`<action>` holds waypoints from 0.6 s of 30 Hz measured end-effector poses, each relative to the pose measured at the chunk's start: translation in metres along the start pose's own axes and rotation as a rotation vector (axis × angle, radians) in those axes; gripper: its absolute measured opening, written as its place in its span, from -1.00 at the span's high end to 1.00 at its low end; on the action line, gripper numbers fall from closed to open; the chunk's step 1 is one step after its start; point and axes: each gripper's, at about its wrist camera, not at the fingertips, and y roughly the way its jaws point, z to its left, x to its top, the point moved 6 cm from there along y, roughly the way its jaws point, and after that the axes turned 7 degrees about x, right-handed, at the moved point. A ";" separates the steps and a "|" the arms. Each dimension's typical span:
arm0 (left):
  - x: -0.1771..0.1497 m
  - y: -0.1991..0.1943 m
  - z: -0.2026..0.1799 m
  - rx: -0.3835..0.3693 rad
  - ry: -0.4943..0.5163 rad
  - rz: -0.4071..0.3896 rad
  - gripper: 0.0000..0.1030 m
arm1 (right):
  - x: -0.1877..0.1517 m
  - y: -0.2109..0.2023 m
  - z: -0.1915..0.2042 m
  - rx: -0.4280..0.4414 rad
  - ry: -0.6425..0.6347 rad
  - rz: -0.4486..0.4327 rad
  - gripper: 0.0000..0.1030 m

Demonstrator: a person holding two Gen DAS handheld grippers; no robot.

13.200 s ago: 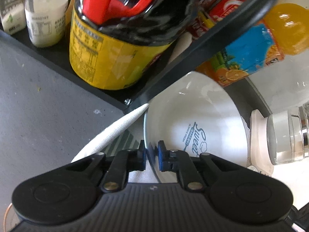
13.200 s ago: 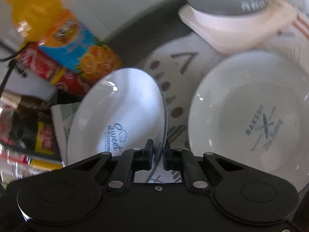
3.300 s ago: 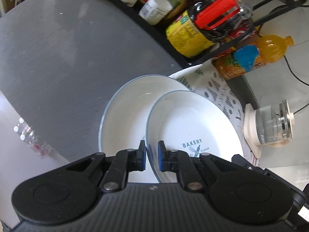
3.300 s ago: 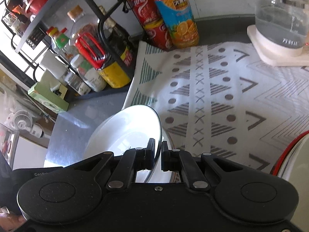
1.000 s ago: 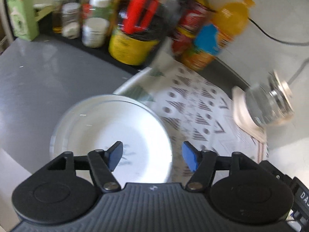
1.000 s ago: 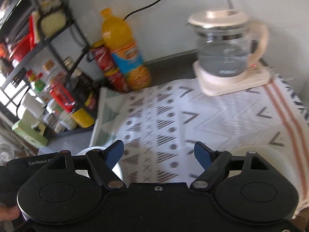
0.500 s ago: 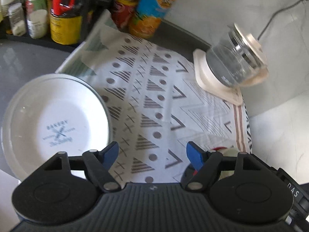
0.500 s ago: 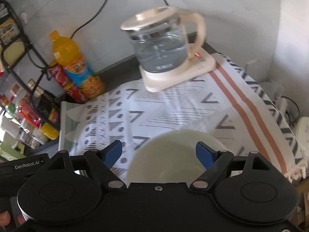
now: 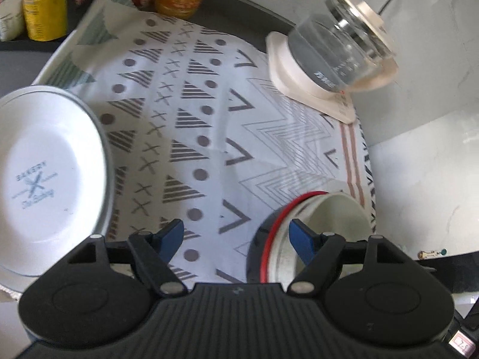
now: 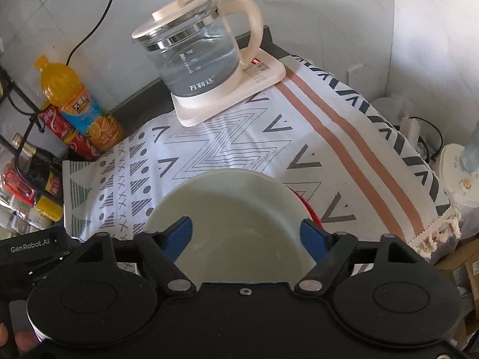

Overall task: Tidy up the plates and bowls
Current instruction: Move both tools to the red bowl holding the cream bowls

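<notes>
A stack of white plates with a blue "Bakery" print lies at the left edge of the patterned cloth. A cream bowl sits inside a bowl with a red rim at the near right. My left gripper is open and empty above the cloth, between the plates and the bowls. My right gripper is open and empty, its jaws spread just above the cream bowl. The red rim peeks out at that bowl's right.
A glass kettle on a cream base stands at the back of the cloth. An orange juice bottle and a red can stand at the back left by a black rack of jars. The cloth's fringed edge hangs at the right.
Both grippers, earlier shut on plates, opened and left the plates stacked at the left. Over the last second both swung right, and the right gripper came down over the cream bowl.
</notes>
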 end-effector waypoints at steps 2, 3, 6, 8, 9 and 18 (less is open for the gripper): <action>0.002 -0.003 -0.009 -0.027 0.012 -0.006 -0.47 | 0.002 -0.004 -0.002 0.009 0.009 -0.006 -0.47; 0.003 -0.005 -0.014 -0.042 0.018 -0.013 -0.47 | 0.003 -0.007 -0.002 0.008 0.010 -0.014 -0.47; 0.006 -0.009 -0.027 -0.074 0.044 -0.029 -0.47 | 0.006 -0.013 -0.007 -0.003 0.016 -0.027 -0.47; 0.005 -0.005 -0.035 -0.085 0.064 -0.018 -0.47 | 0.006 -0.013 -0.014 -0.011 0.032 -0.028 -0.47; 0.004 -0.001 -0.038 -0.085 0.074 -0.008 -0.47 | 0.005 -0.012 -0.019 -0.019 0.044 -0.024 -0.47; -0.022 0.044 -0.044 -0.032 0.128 0.132 -0.46 | -0.018 0.006 -0.058 -0.060 0.177 0.046 -0.31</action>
